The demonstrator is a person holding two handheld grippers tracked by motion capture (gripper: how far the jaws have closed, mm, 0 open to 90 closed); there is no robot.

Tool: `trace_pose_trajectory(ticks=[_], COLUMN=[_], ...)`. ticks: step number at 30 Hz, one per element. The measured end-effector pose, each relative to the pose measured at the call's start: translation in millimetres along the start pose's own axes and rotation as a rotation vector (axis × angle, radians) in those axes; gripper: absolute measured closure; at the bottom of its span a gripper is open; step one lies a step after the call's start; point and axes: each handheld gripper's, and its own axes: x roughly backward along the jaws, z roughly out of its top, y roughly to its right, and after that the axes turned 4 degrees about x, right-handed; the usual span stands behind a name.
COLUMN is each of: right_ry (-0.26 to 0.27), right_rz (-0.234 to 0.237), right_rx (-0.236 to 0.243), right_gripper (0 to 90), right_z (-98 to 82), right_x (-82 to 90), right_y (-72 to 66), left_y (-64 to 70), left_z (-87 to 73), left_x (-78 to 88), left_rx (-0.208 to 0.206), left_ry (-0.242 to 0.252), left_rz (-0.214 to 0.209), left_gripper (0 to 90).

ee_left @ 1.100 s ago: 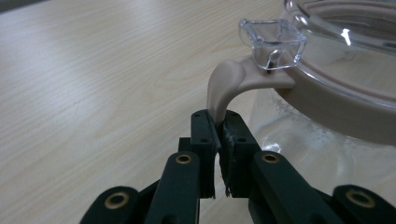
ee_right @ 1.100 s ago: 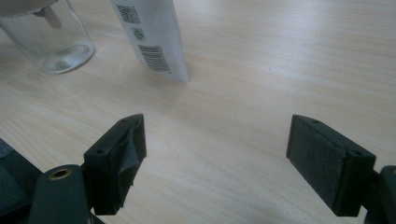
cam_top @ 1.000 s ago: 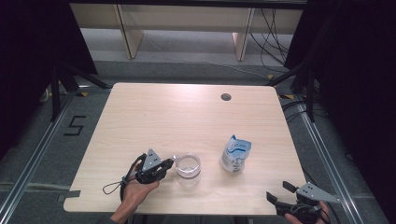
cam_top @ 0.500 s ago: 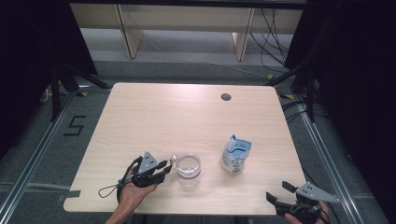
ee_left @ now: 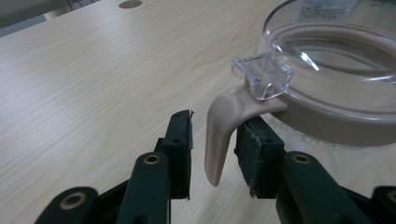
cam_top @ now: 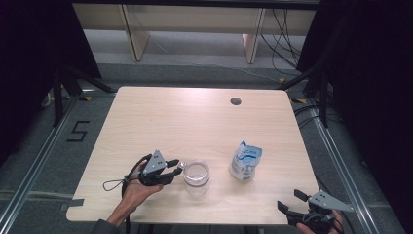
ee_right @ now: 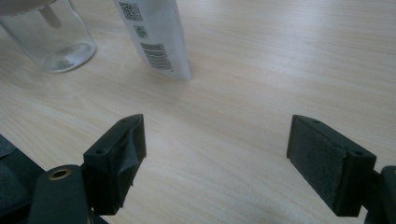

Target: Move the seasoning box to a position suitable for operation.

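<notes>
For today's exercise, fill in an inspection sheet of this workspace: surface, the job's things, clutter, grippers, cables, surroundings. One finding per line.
Surface: light wooden table with a round cable hole near its far edge.
Job's things: clear jar with a beige clasp tab on its lid rim; it stands upright near the front edge.
Clutter: white and blue pouch standing right of the jar.
Grippers: left hand-held gripper has just been opening, the tab between its jaws, and the left pad is clear of it. Right hand-held gripper open, nothing between its jaws.
Cables: one trails from the left gripper.
Surroundings: grey floor, metal rails, dark curtains.

Pale wooden table (cam_top: 195, 117), grey floor (cam_top: 44, 146)
</notes>
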Motion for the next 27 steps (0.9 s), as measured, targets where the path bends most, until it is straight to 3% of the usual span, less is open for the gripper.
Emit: trace_pose_trajectory(ticks=[3, 5, 6, 11, 13, 14, 18, 19, 20, 23, 25, 26, 27], right_ry=[0.01, -0.003, 0.007, 0.017, 0.006, 0.012, 0.006, 0.019, -0.002, -0.002, 0.0, -0.006, -0.006], right_rz=[-0.005, -0.003, 0.001, -0.002, 0.005, 0.0, -0.001, 0.004, -0.002, -0.001, -0.001, 0.002, 0.002], right_rx=[0.0, -0.025, 0.028, 0.026, 0.0, 0.026, 0.016, -0.008, 0.002, 0.001, 0.005, -0.011, -0.011], right_gripper=[20.7, 20.7, 20.7, 20.7, 20.7, 20.7, 20.7, 20.7, 20.7, 20.7, 20.8, 20.7, 20.7], right_z=[-0.4, -0.5, -0.2, -0.5, -0.4, -0.2, -0.2, -0.9, -0.3, -0.2, -0.3, -0.3, -0.3], right_x=[-0.7, 0.3, -0.8, -1.6, -1.2, -2.1, -1.4, -2.3, -0.5, -0.5, -0.7, -0.5, -0.5], right_y=[-0.4, -2.4, 2.2, 1.7, -0.4, 0.9, 0.3, -1.1, -0.1, -0.1, 0.1, -1.0, -1.0], left_y=[0.6, 0.9, 1.6, -2.0, -6.1, -7.3, -13.1, -13.9, -15.6, -17.9, -23.1, -27.9, -27.9], left_z=[0.9, 0.5, -1.1, -1.5, 1.3, 3.2, 12.6, 14.2, 16.2, 19.4, 20.5, 21.0, 21.0], left_x=[-0.2, 3.0, 7.6, 20.8, 25.5, 26.9, 29.2, 28.2, 27.3, 20.0, 13.6, 8.0, 8.0], left_rx=[-0.007, -0.018, -0.005, 0.003, 0.012, 0.016, 0.026, 0.034, 0.008, 0.016, 0.059, 0.099, 0.099], left_ry=[-0.013, -0.027, -0.023, -0.018, 0.002, 0.005, 0.018, 0.025, 0.012, -0.003, -0.005, -0.003, -0.003], left_rz=[-0.012, -0.014, -0.02, -0.029, -0.036, -0.04, -0.027, -0.025, -0.029, -0.029, -0.035, -0.051, -0.051], left_gripper=[63.6, 62.8, 61.2, 61.3, 63.0, 65.4, 70.5, 73.7, 75.2, 79.8, 84.9, 88.9, 89.4])
